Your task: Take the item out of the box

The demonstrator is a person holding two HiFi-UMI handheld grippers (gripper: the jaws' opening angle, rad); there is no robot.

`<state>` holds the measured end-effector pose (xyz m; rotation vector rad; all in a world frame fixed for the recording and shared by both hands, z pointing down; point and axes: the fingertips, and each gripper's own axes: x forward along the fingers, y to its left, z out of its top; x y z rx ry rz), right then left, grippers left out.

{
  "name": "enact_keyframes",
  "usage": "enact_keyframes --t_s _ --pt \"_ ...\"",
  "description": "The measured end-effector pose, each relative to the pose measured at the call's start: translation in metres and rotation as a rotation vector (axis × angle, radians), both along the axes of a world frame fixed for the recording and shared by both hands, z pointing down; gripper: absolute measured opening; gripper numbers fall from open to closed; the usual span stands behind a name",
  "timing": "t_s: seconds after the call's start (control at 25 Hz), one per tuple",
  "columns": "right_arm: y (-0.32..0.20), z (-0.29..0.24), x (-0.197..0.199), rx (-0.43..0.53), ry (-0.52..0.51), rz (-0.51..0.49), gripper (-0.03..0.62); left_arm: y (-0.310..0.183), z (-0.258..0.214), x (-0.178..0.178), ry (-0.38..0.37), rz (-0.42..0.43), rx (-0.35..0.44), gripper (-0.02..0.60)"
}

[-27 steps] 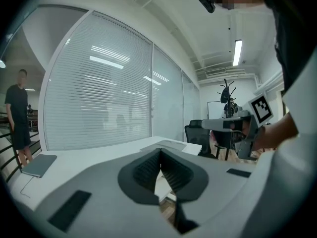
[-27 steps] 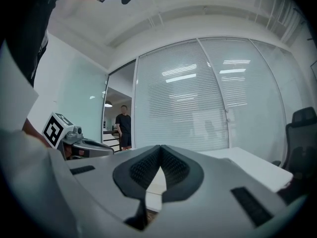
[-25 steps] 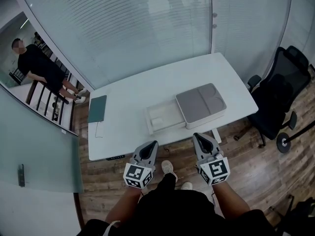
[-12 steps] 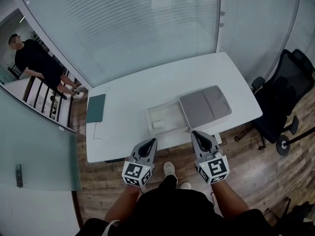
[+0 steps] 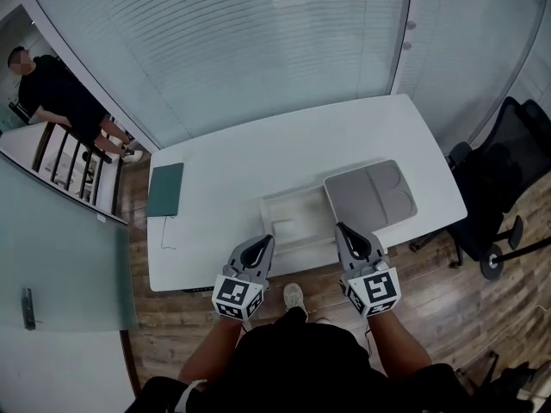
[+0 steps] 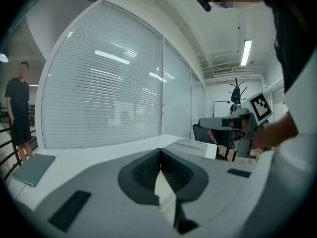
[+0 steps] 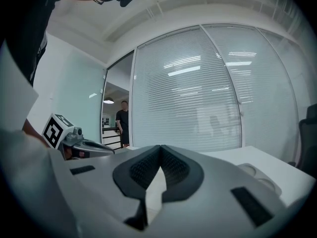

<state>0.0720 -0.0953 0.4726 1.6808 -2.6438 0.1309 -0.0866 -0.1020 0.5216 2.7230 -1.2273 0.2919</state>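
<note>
My left tongs (image 5: 262, 245) and right tongs (image 5: 343, 232) are closed and empty, so the box (image 5: 291, 200) on the table (image 5: 250, 157) remains untouched.

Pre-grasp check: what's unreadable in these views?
- Head view: what lies in the white tray and in the grey-topped box: too small.
- Left gripper view: tray's inside hidden behind the shut left gripper.
- Right gripper view: box mostly hidden behind the shut right gripper; only a corner shows.
- Head view: chair cut off by the right edge.
</note>
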Motion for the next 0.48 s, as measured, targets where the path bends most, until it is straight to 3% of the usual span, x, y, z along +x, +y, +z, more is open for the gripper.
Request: enact_keyframes --t_s 0.48 --pt "-0.064 0.004 -0.027 -0.02 0.017 0.022 0.006 -0.052 0.011 -0.007 0.026 0.074 -0.026 0.014"
